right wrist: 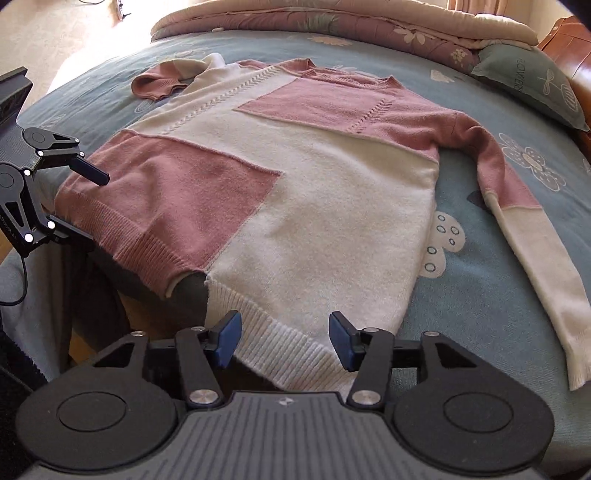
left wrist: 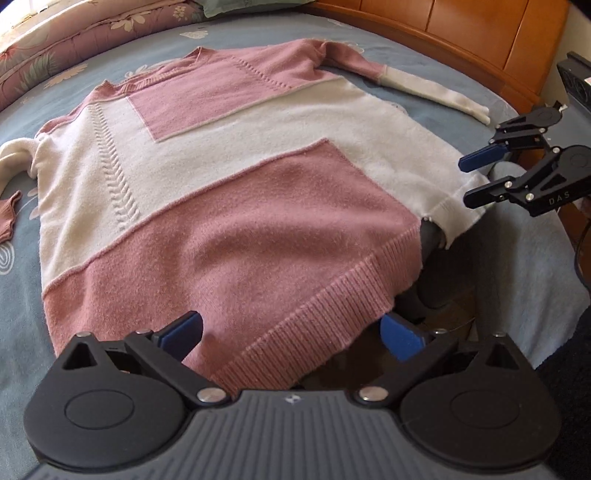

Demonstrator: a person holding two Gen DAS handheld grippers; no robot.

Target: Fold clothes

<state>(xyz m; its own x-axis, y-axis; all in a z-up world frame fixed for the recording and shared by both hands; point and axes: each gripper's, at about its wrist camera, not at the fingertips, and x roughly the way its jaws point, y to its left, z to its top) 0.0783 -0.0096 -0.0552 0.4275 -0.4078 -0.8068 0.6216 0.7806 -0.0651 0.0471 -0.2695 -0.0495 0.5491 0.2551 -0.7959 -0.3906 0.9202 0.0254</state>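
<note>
A pink and white sweater [left wrist: 229,192] is spread flat on a bed [right wrist: 480,295], front up, with its ribbed hem [left wrist: 314,325] hanging past the bed's near edge and lying between and just ahead of both sets of jaws. The jaws of the left gripper [left wrist: 291,332] are seen standing wide, the pink corner of the hem lying between the blue pads [left wrist: 184,332] with no pad pressed on it. The jaws of the right gripper [right wrist: 286,339] stand partly apart over the white part of the hem, and nothing is gripped there either. In the left view the right gripper [left wrist: 476,177] is seen off to the right of the jaws, just beside the sweater's white corner. One sleeve [right wrist: 517,221] is laid out straight to the right of the right jaws, with bare blue flowered sheet around it; the other sleeve [right wrist: 166,79] is bunched far ahead and to the left. Open sheet is left on both sides of the sweater. Beyond it a folded quilt [right wrist: 332,22] and a green pillow [right wrist: 532,88] are seen, and a wooden headboard [left wrist: 461,33] lies to the far right. Both grippers are tilted downward toward the hem.
</note>
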